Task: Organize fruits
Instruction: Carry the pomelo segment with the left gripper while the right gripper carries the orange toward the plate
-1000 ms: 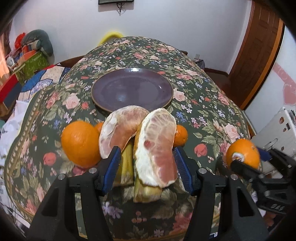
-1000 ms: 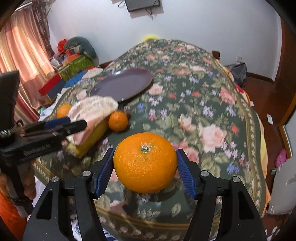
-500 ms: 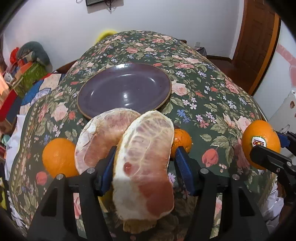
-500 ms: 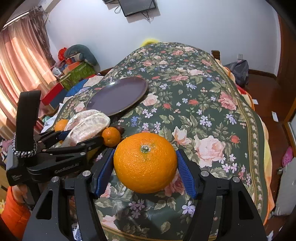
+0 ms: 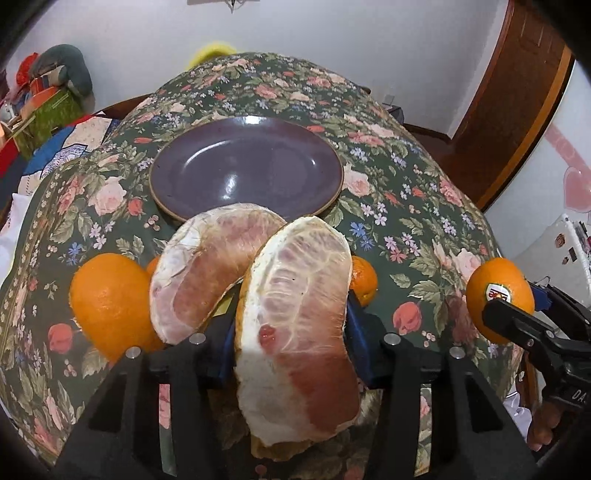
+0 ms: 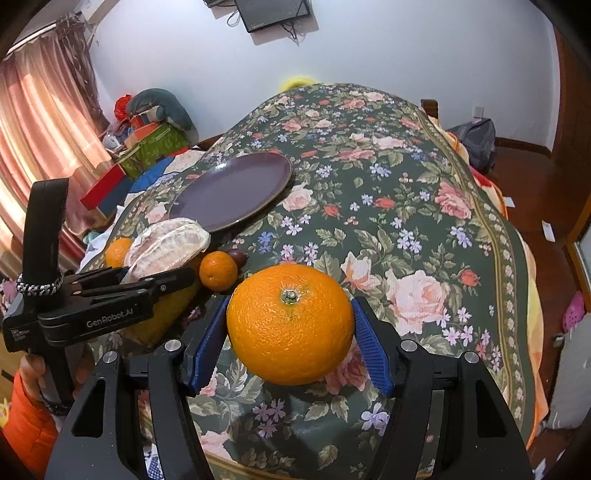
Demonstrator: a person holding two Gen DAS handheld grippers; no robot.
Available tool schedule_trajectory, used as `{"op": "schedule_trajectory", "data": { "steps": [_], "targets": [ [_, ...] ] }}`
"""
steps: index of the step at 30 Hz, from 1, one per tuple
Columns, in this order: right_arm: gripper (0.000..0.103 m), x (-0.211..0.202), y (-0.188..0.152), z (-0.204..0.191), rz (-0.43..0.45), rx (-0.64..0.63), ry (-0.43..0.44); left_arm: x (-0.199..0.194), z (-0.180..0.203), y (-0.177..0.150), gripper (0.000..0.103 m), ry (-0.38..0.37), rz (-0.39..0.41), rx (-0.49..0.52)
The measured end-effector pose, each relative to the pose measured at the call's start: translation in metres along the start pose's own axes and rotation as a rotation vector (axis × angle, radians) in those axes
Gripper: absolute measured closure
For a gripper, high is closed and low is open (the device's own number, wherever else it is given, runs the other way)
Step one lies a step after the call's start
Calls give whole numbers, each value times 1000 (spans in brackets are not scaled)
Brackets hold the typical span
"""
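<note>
Since a moment ago my left claw has lifted the peeled pomelo piece closer to the purple plate, which sits bare at twelve o'clock on the floral table. It stays clamped on that piece. My right claw grips the big orange; a loose orange lies at nine o'clock.

Plate near rim hidden behind pomelo segments, small orange mostly hidden, wall screen cropped.
</note>
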State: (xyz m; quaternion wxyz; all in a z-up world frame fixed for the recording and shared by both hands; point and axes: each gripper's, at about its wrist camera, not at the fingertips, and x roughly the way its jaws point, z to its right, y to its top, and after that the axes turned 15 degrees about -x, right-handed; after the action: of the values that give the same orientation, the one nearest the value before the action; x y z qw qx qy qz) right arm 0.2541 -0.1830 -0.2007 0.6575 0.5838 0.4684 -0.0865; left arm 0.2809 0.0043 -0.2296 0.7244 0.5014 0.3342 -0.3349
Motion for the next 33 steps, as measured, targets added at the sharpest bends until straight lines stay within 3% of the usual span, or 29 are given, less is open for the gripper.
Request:
{"op": "schedule_trajectory", "data": {
  "steps": [21, 33],
  "targets": [
    [40, -23, 68, -41, 151, -140, -66, -102, -46, 42, 53, -27, 246, -50],
    [40, 2, 108, -50, 202, -183, -91, -96, -72, 71, 53, -3, 288, -72]
  ]
}}
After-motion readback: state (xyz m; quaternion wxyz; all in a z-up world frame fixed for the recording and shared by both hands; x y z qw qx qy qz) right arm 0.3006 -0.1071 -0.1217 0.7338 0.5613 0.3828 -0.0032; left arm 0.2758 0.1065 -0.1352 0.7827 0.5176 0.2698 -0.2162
